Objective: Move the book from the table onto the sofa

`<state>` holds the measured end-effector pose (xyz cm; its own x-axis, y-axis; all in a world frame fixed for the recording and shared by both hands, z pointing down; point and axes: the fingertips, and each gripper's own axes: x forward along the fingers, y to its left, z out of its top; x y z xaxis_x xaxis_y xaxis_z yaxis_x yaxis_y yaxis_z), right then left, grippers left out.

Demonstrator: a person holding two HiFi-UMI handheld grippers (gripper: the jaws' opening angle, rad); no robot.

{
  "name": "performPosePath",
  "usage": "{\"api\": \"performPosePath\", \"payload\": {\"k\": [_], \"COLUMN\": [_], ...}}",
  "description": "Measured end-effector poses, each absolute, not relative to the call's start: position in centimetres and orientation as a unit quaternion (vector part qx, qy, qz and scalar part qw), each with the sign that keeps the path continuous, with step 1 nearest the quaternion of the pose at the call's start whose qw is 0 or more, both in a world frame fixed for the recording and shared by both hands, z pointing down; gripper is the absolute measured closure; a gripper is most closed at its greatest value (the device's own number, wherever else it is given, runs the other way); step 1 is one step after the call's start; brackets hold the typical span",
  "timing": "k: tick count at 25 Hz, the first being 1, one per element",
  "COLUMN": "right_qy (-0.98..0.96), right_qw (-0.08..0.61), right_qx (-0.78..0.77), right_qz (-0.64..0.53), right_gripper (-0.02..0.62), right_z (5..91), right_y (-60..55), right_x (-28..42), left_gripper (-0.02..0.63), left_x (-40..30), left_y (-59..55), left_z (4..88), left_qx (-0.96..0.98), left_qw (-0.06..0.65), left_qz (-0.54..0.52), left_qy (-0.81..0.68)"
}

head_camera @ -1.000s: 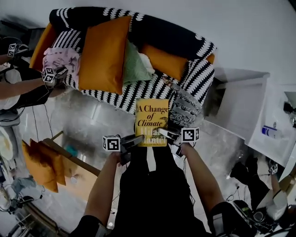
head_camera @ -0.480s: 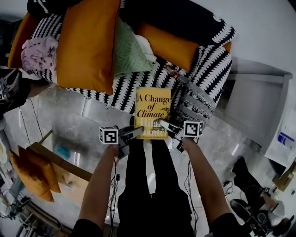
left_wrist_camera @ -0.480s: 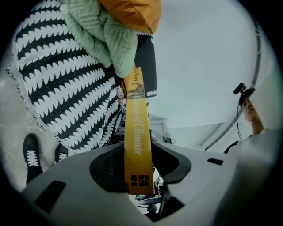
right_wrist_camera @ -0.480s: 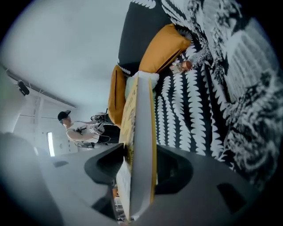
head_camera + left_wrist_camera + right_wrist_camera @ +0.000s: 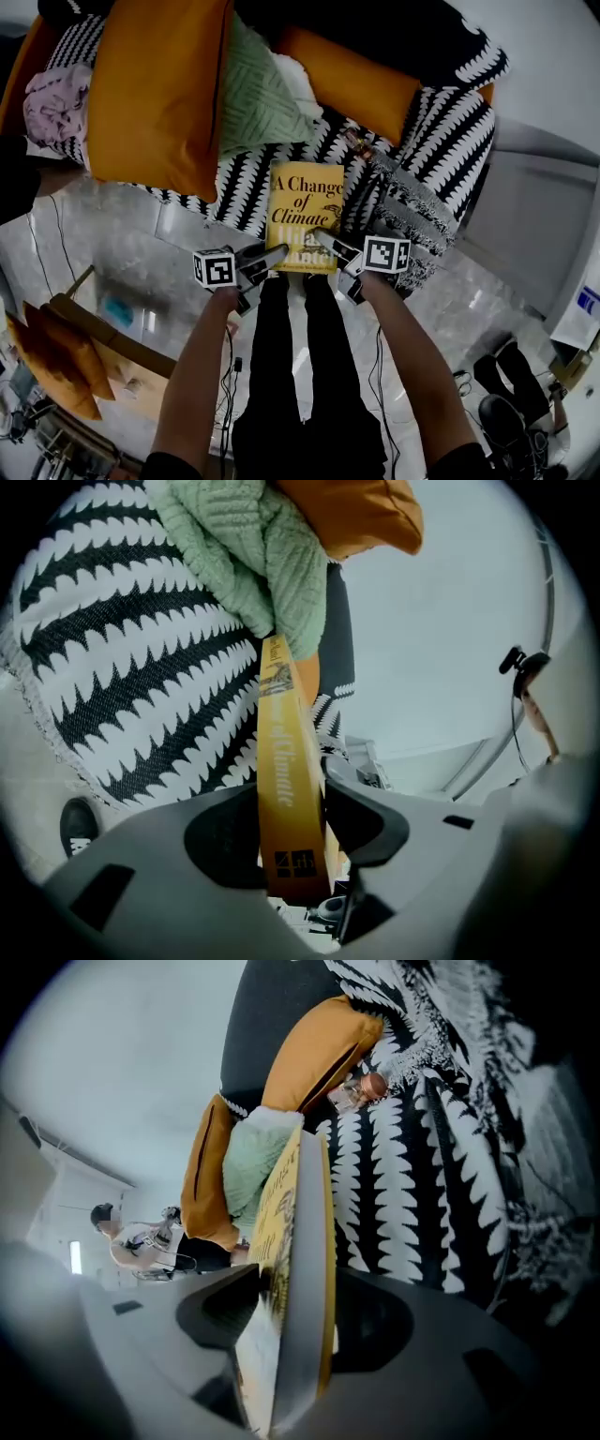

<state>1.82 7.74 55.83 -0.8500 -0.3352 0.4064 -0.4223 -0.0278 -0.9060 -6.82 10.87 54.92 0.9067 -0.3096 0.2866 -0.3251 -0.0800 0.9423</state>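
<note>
The yellow book (image 5: pixel 305 211) hangs level between my two grippers, its far half over the front of the black-and-white striped sofa (image 5: pixel 281 159). My left gripper (image 5: pixel 272 258) has the near left corner and my right gripper (image 5: pixel 328 246) the near right corner. In the left gripper view the book's spine (image 5: pixel 286 789) stands upright between the pads of the left gripper (image 5: pixel 292 855). The right gripper view shows the book's page edge (image 5: pixel 295 1241) filling the gap of the right gripper (image 5: pixel 291 1326). Both pairs of jaws are opening, with the book still between them.
On the sofa lie a big orange cushion (image 5: pixel 155 84), a green knitted cushion (image 5: pixel 258 98), a second orange cushion (image 5: pixel 352 80), a pink cloth (image 5: pixel 52 98) and a patterned throw (image 5: pixel 412 216). A low wooden table (image 5: pixel 122 347) stands at lower left on the marble floor.
Both grippers have risen with the book and carried it toward the sofa. The sofa now looks larger and nearer, and the book's far end overlaps its seat.
</note>
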Motion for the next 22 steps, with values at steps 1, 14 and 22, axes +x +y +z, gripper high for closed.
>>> {"api": "performPosePath", "payload": {"k": [1, 14, 22], "right_qy": [-0.696, -0.649, -0.672], "right_qw": [0.037, 0.143, 0.264], "right_qx": [0.279, 0.349, 0.398], "right_qz": [0.66, 0.661, 0.566], "right_gripper": [0.377, 0.331, 0.327], "right_z": [55.8, 58.2, 60.3], "right_y": [7.4, 7.5, 8.6], "right_x": [1.7, 2.8, 4.7], "left_gripper": [0.419, 0.353, 0.304], "left_x": [-6.8, -6.4, -9.7], "left_y": [10.5, 10.9, 11.7], "left_z": [54.8, 58.2, 60.9], "left_qx": [0.732, 0.632, 0.641], "left_qw": [0.644, 0.722, 0.633], "left_qz": [0.003, 0.058, 0.229], "left_qy": [-0.223, -0.274, -0.37]}}
